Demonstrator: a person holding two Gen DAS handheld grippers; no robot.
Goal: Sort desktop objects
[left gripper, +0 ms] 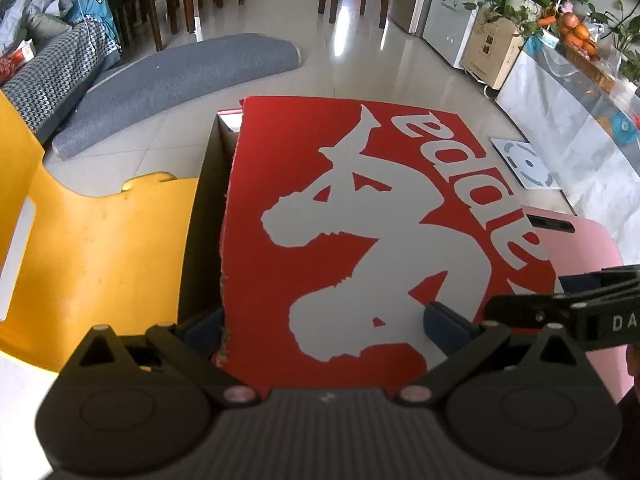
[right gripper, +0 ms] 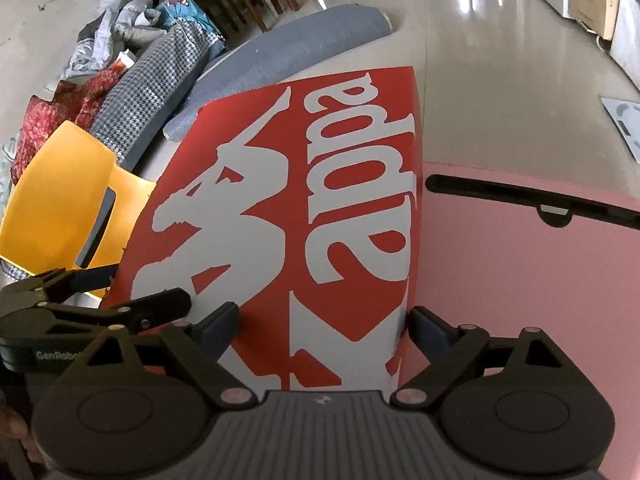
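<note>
A red cardboard lid [left gripper: 360, 216] with a grey logo lies over a dark box [left gripper: 204, 216], shifted right so the box's left side gapes open. My left gripper [left gripper: 324, 324] is open, its fingers straddling the lid's near edge. The lid shows in the right wrist view [right gripper: 280, 208] too. My right gripper [right gripper: 320, 330] is open, its fingers spread across the lid's near right end. Each gripper shows at the edge of the other's view. What is in the box is hidden.
The box stands on a pink table [right gripper: 520, 280] with a black slot [right gripper: 532, 200]. A yellow chair [left gripper: 92, 248] is close on the left. A grey rolled mat [left gripper: 180, 80] and tiled floor lie beyond, and a white counter [left gripper: 580, 140] stands to the right.
</note>
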